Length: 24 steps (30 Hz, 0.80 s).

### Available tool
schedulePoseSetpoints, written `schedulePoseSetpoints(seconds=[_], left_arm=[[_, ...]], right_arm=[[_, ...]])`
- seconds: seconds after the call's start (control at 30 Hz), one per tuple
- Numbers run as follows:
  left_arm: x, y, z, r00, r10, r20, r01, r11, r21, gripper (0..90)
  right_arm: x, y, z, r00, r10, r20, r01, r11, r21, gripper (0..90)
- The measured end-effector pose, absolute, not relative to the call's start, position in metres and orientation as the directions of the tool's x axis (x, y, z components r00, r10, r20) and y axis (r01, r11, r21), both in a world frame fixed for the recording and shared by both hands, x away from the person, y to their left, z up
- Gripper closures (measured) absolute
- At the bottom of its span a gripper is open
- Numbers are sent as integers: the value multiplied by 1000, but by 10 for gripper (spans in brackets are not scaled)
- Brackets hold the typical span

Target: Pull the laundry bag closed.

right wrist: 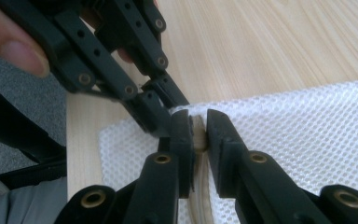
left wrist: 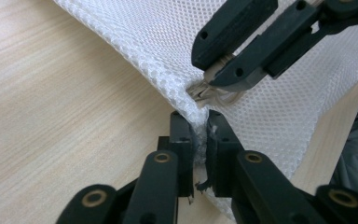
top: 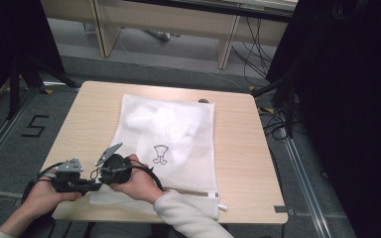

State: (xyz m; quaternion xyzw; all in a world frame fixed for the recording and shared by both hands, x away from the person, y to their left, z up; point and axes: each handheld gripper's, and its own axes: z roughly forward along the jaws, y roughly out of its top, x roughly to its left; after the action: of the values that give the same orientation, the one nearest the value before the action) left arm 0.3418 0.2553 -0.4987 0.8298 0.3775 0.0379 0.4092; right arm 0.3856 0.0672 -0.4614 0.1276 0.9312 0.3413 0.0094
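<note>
A white mesh laundry bag [top: 168,144] lies flat on the tabletop [top: 243,148] with pale, blurred contents inside, its near corner clamped between the left gripper [left wrist: 200,135] jaws while the right gripper [right wrist: 199,135] jaws just beyond pinch the zipper pull [left wrist: 209,93].

Both grippers [top: 99,179] meet at mesh bag [top: 178,134] near corner.

Both grippers crowd mesh bag [top: 166,144] near-left corner; bare table [top: 240,148] right, free passage.
</note>
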Motion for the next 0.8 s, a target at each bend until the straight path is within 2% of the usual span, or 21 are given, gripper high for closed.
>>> schedulePoseSetpoints(seconds=[0.4,0.8], left_arm=[[340,255,-494,698,668,-256,608,-365,705,851],[340,255,-493,713,665,-223,584,-388,713,850]], right_arm=[[382,56,-466,-966,248,73,241,761,602,823],[381,53,-467,-965,253,73,246,767,592,822]])
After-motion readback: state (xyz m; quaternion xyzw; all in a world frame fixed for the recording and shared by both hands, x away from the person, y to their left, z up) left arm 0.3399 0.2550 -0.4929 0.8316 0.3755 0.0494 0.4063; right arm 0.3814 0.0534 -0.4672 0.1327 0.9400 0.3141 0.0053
